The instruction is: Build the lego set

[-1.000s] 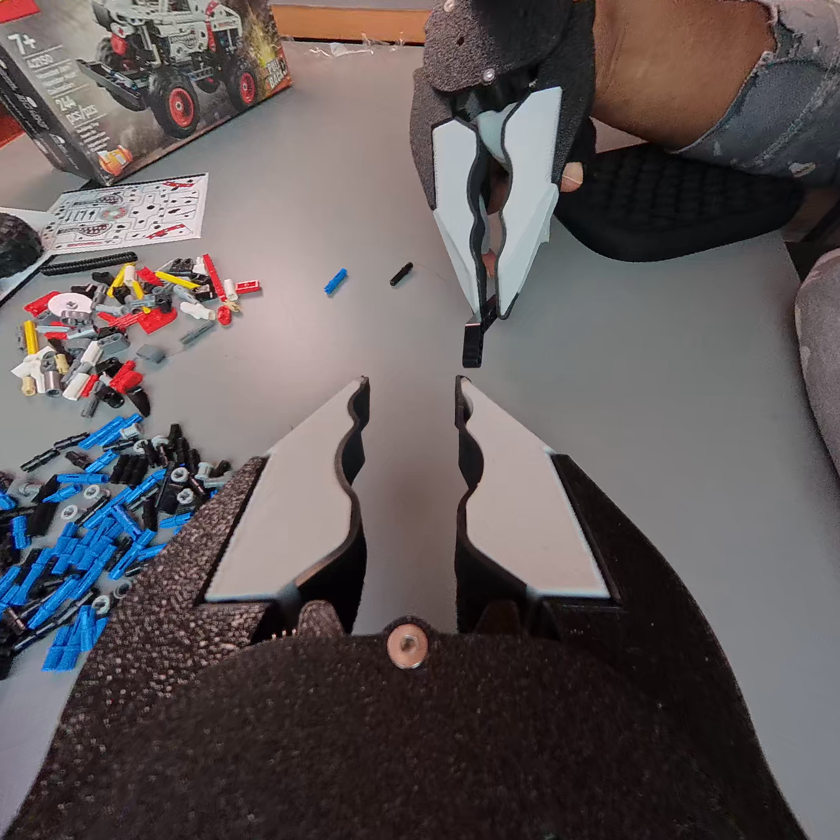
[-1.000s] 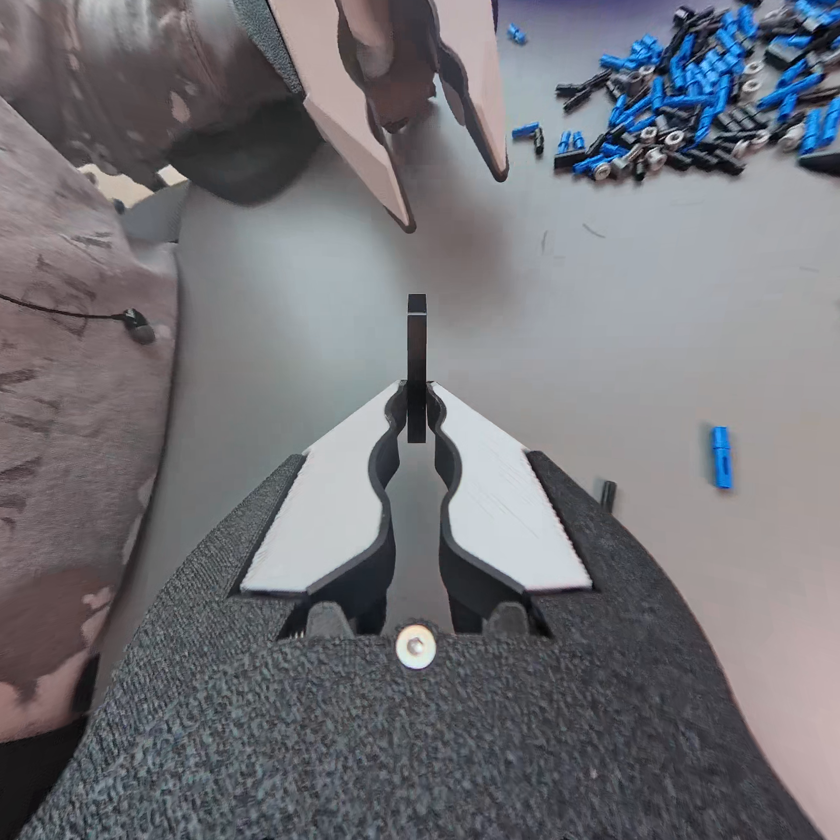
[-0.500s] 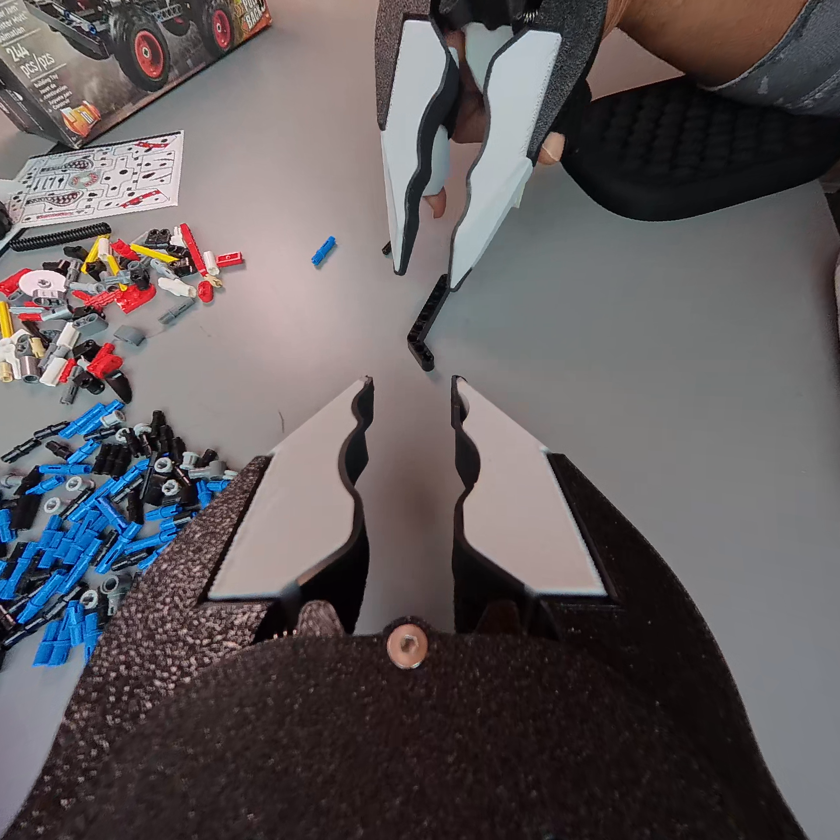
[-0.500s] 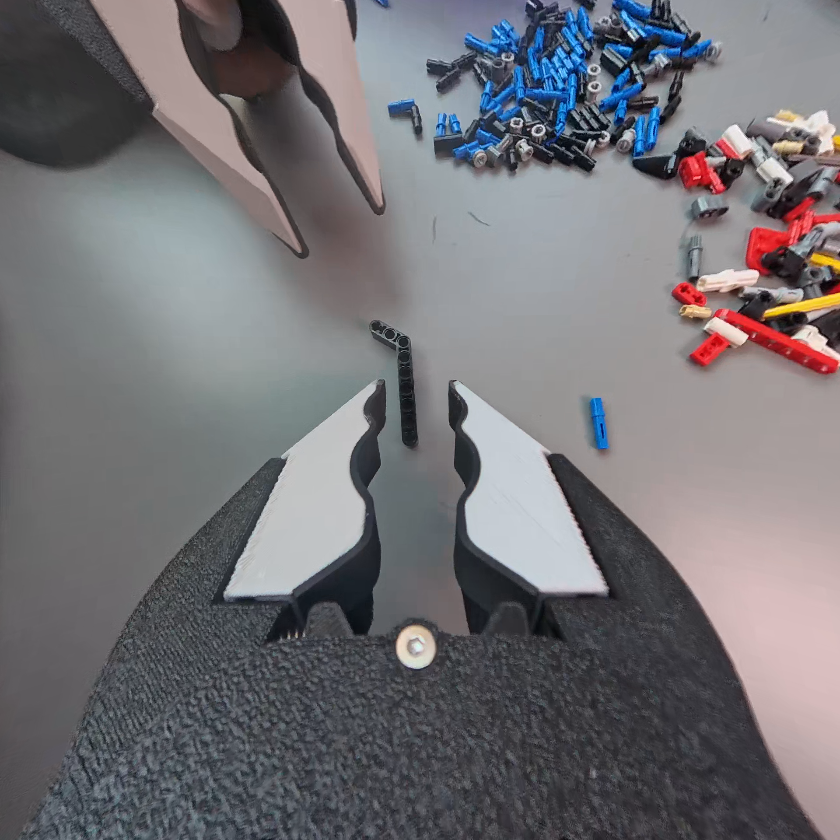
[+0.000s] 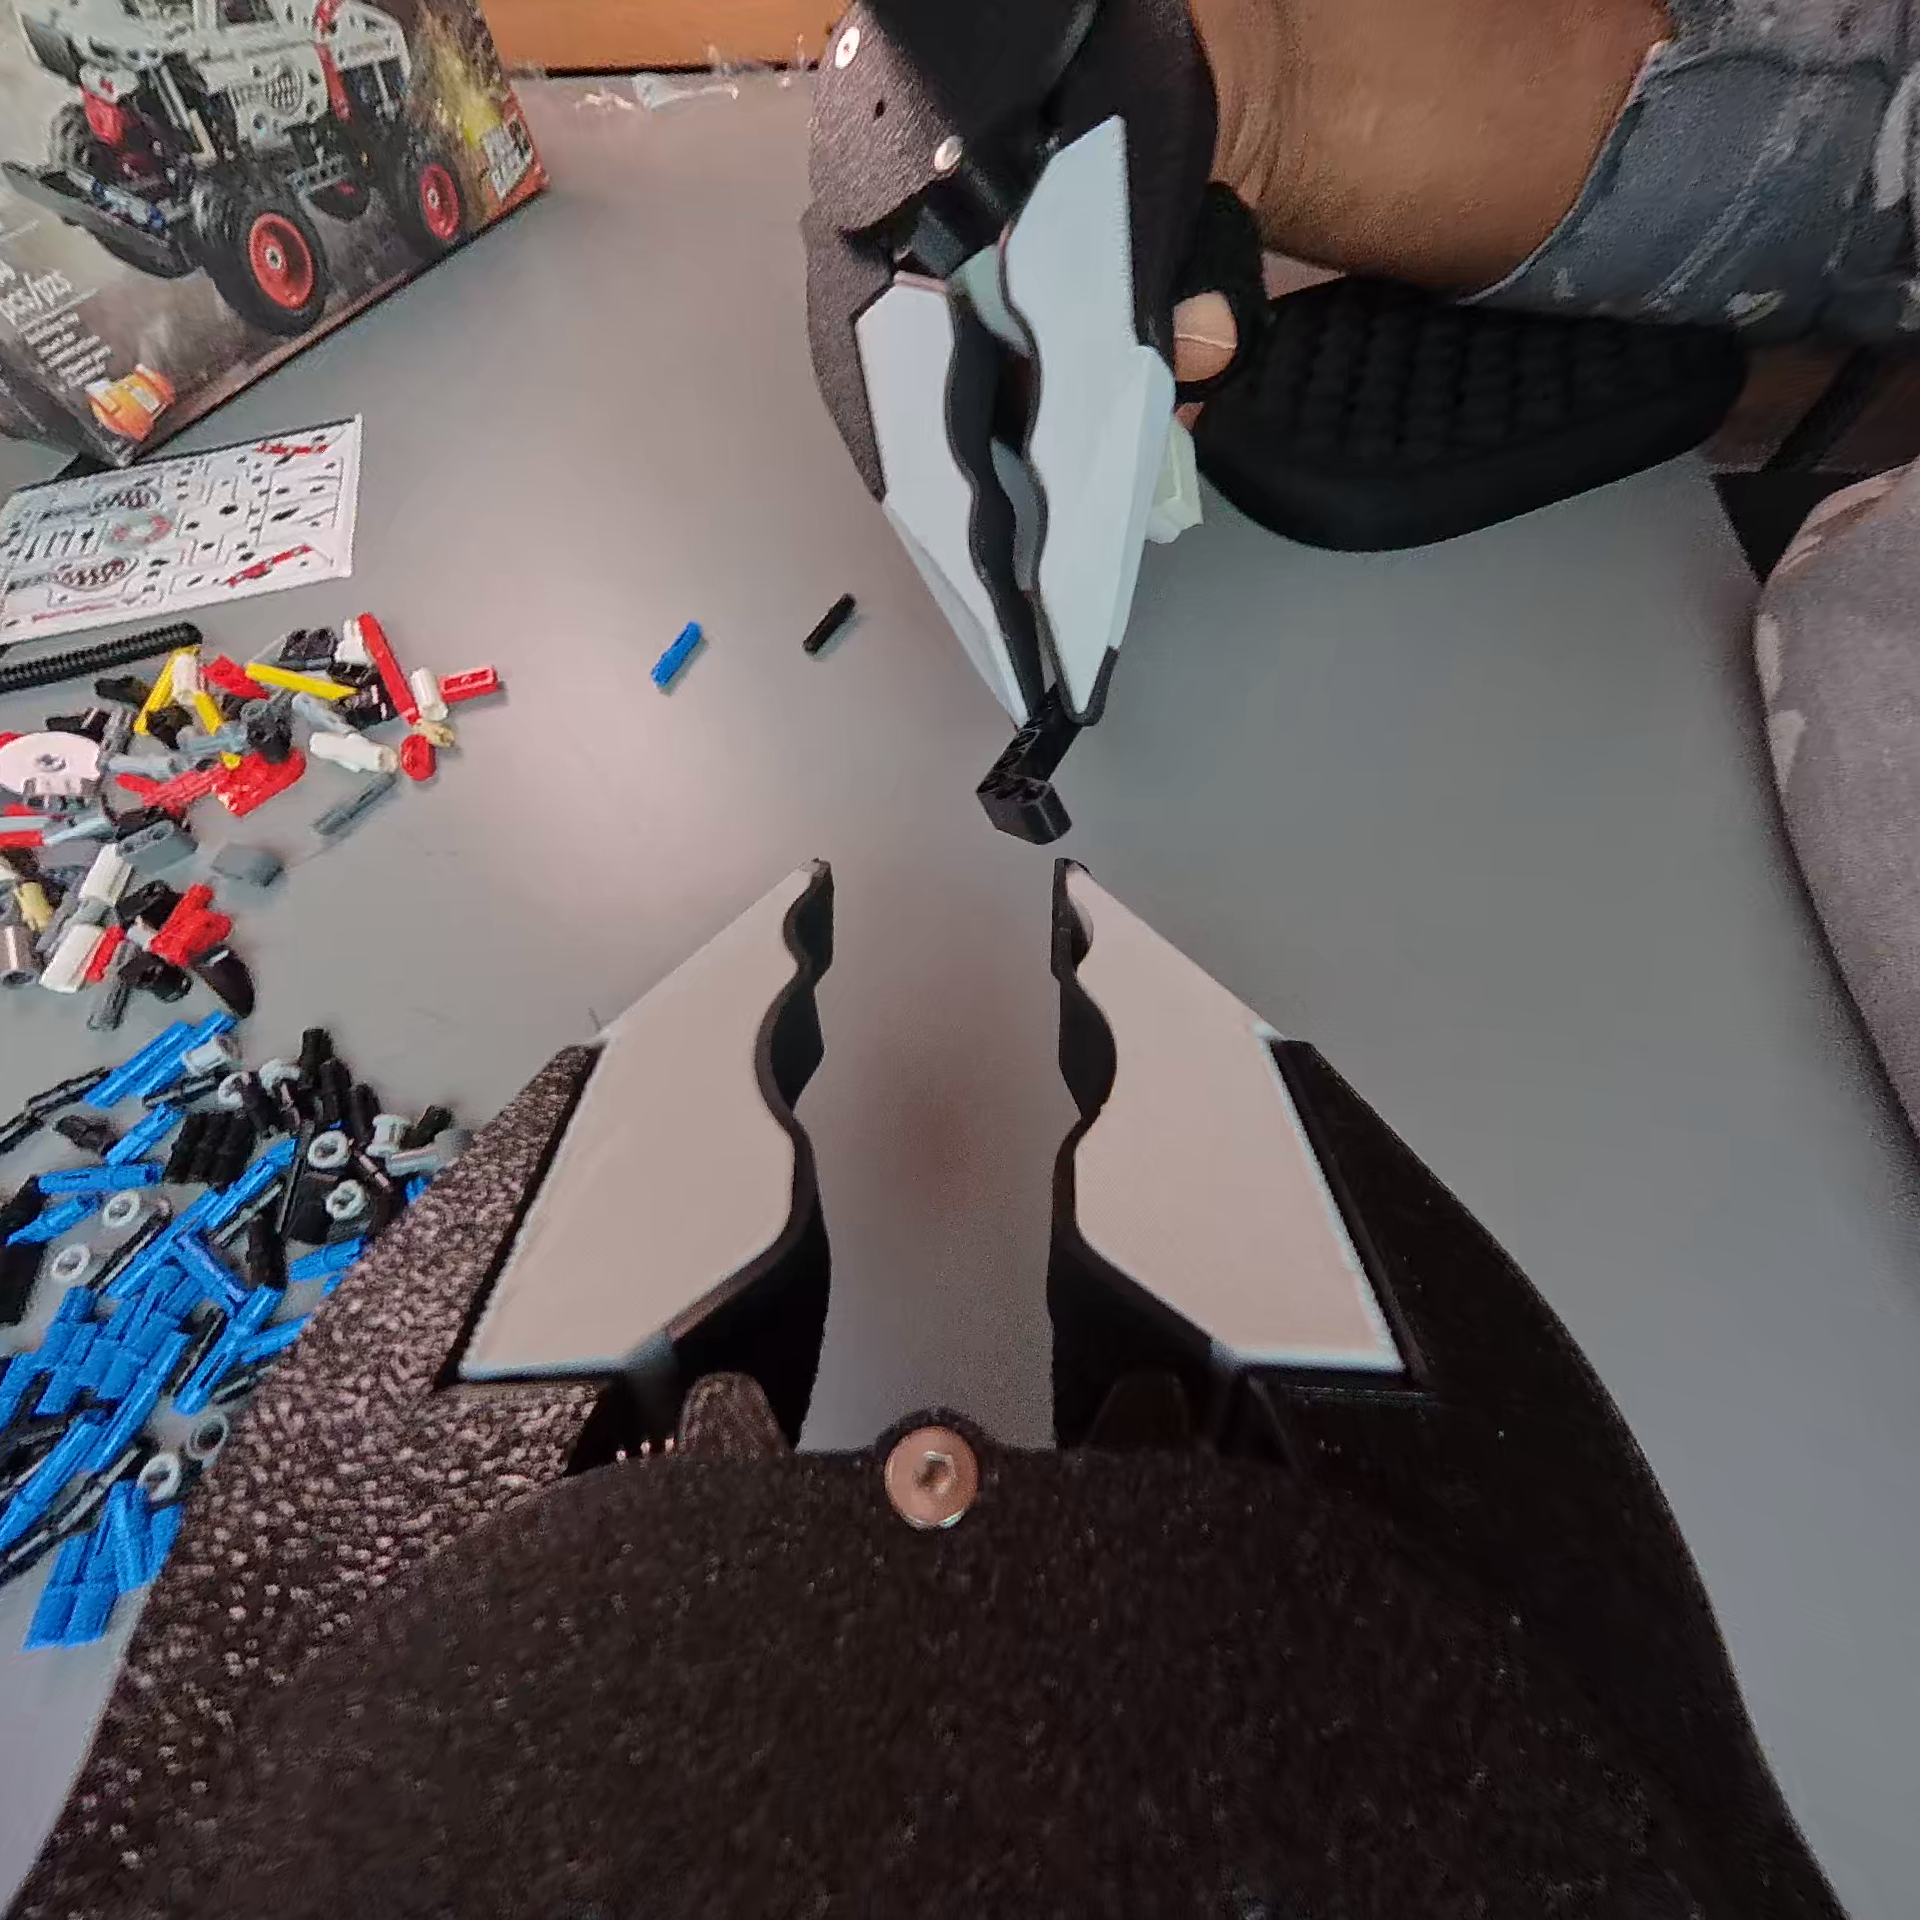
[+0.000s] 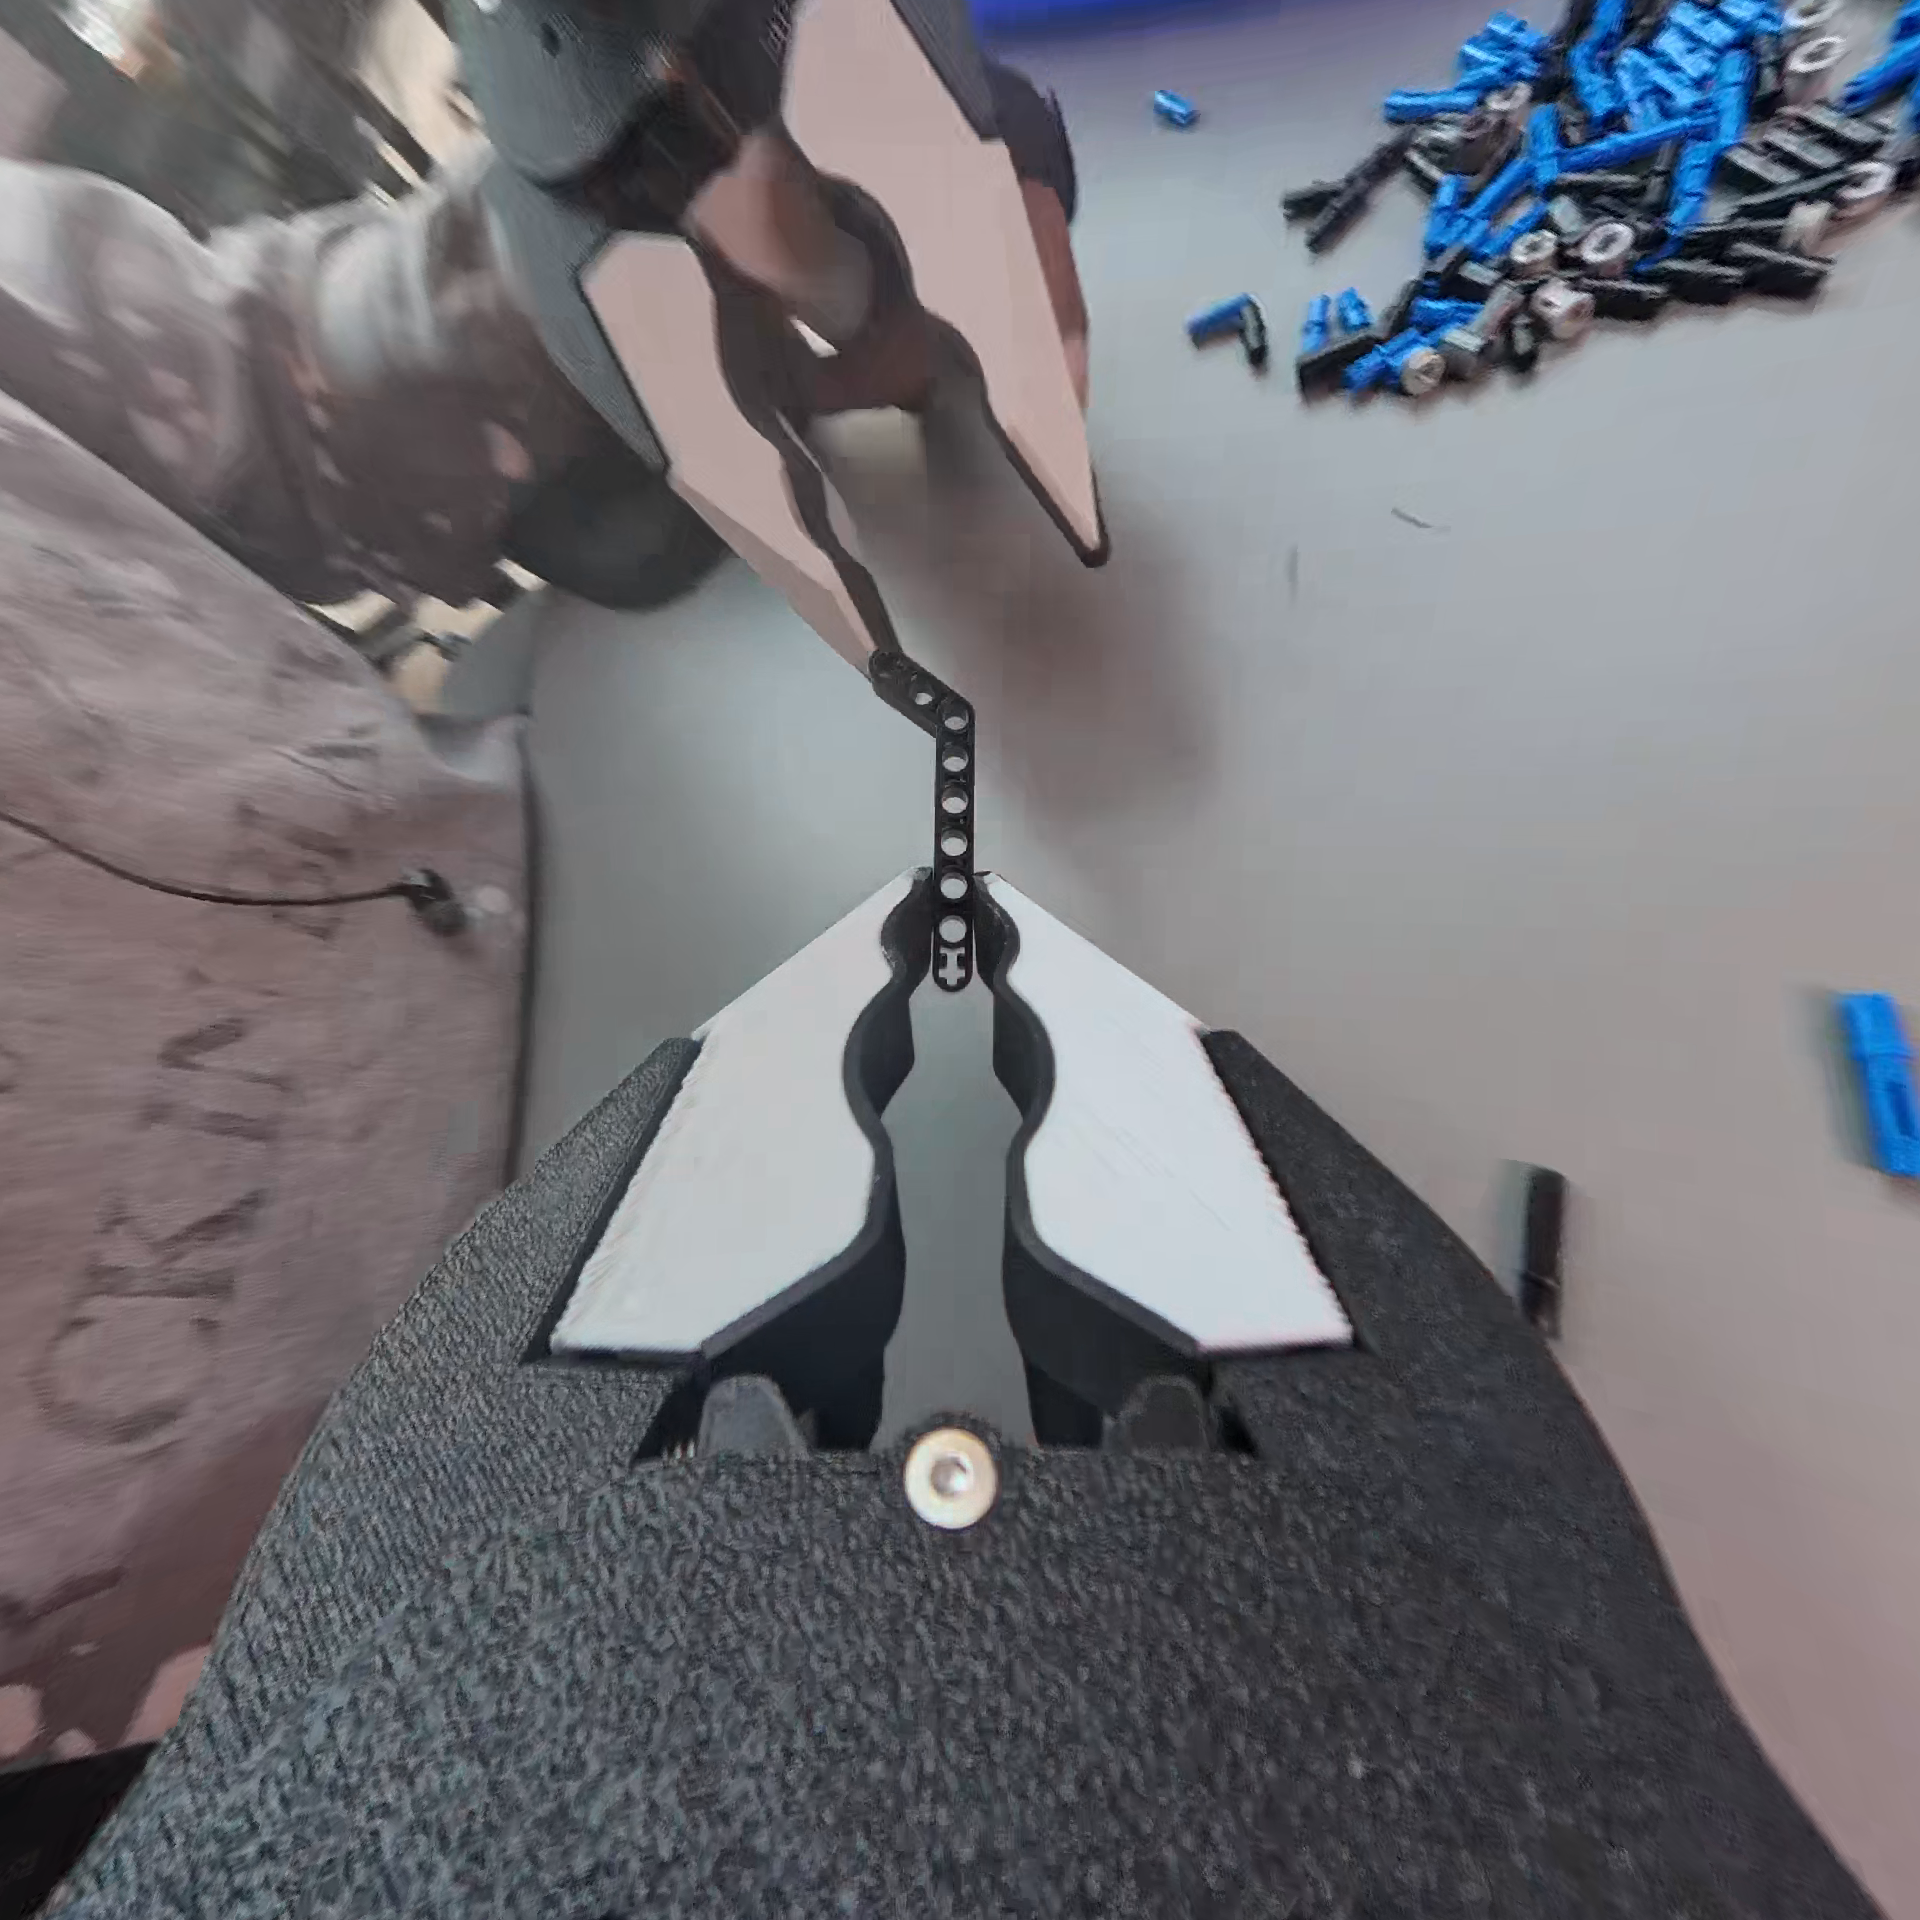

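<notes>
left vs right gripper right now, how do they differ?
The left gripper is open with nothing between its white fingers; the right gripper is shut on the bent black lego beam. In the left wrist view, the left points along the grey table, while the right angles down from above. Both have white fingers on textured black bodies.

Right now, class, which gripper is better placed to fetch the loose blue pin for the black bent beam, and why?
Left. The left gripper is open and empty, while the right gripper is shut on the black bent beam. The loose blue pin lies on the left gripper's side.
</notes>
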A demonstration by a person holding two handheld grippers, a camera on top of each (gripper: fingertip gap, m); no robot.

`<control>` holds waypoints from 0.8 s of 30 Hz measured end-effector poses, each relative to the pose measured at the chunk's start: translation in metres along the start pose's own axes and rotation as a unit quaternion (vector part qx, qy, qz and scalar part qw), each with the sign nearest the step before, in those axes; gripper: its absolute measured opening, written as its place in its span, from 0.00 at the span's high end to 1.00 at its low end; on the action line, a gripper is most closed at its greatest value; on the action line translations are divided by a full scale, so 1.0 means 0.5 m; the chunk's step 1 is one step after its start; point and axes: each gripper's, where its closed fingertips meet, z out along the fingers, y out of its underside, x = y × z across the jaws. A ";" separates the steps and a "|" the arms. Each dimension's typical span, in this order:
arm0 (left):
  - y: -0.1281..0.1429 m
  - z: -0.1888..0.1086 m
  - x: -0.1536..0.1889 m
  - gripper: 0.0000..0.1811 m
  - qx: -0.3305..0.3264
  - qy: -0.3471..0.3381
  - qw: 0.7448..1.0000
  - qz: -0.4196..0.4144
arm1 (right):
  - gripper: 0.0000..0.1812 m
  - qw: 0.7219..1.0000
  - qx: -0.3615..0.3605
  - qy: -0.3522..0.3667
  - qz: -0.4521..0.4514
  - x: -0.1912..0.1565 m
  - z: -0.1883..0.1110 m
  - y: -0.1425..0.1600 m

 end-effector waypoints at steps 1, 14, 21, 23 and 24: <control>-0.012 -0.003 0.011 0.77 0.015 0.012 1.000 0.007 | 0.96 0.999 0.029 -0.038 0.019 -0.019 -0.002 -0.018; -0.101 -0.041 0.049 0.93 0.123 0.046 0.991 0.012 | 0.96 0.974 0.104 -0.187 0.074 -0.085 -0.013 -0.063; -0.133 -0.072 0.038 0.93 0.185 0.034 0.982 0.014 | 0.92 0.978 0.132 -0.036 -0.158 -0.095 -0.007 -0.092; -0.139 -0.077 0.034 0.93 0.195 0.033 0.980 0.004 | 0.93 0.975 0.140 -0.015 -0.174 -0.092 -0.004 -0.098; -0.139 -0.078 0.028 0.93 0.197 0.028 0.980 -0.002 | 0.93 0.975 0.145 -0.010 -0.170 -0.088 -0.004 -0.102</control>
